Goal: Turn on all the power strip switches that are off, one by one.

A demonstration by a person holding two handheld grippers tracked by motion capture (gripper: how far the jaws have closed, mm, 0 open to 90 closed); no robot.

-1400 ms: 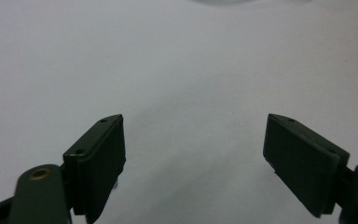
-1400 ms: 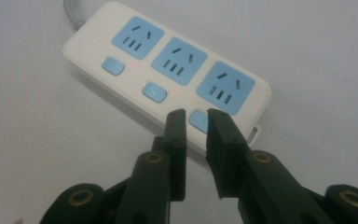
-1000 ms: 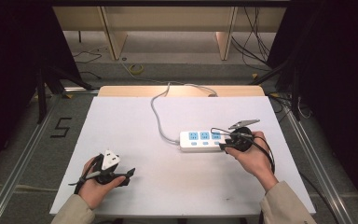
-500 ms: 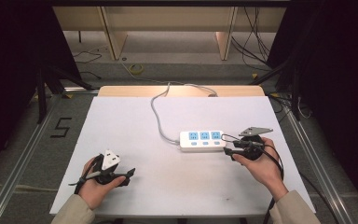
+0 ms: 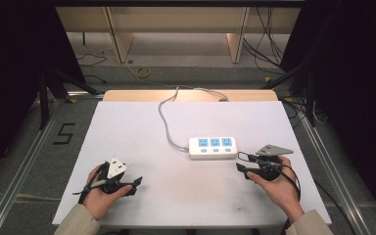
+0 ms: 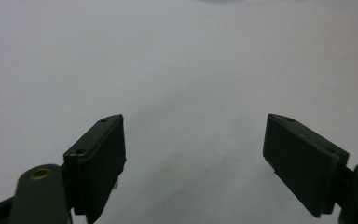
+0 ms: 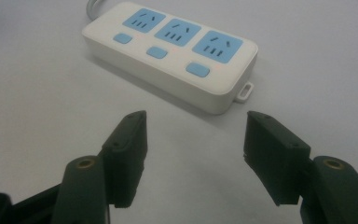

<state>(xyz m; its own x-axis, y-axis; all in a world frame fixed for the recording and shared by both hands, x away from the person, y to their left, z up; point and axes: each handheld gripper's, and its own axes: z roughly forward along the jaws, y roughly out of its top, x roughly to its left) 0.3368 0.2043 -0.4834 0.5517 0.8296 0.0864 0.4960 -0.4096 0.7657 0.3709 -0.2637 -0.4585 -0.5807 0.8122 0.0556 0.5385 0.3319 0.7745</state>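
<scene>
Right gripper (image 5: 241,162): a second earlier it sat against the right end of the power strip; it had since drawn back toward the person and down the table, and now stood just off that end, apart from it.
Right jaws: they had just been opening and stood spread wide, with nothing between them.
Power strip (image 5: 212,147): white, with three blue sockets, lying flat near the middle of the table, in the same place as before; in the right gripper view (image 7: 170,50) it lay just ahead of the jaw tips.
Strip's cord (image 5: 167,120): ran from its left end to the far edge, unchanged.
Left gripper (image 5: 133,184): unmoved at the near left of the table (image 5: 127,132).
Left jaws: spread wide over bare tabletop, holding nothing.
</scene>
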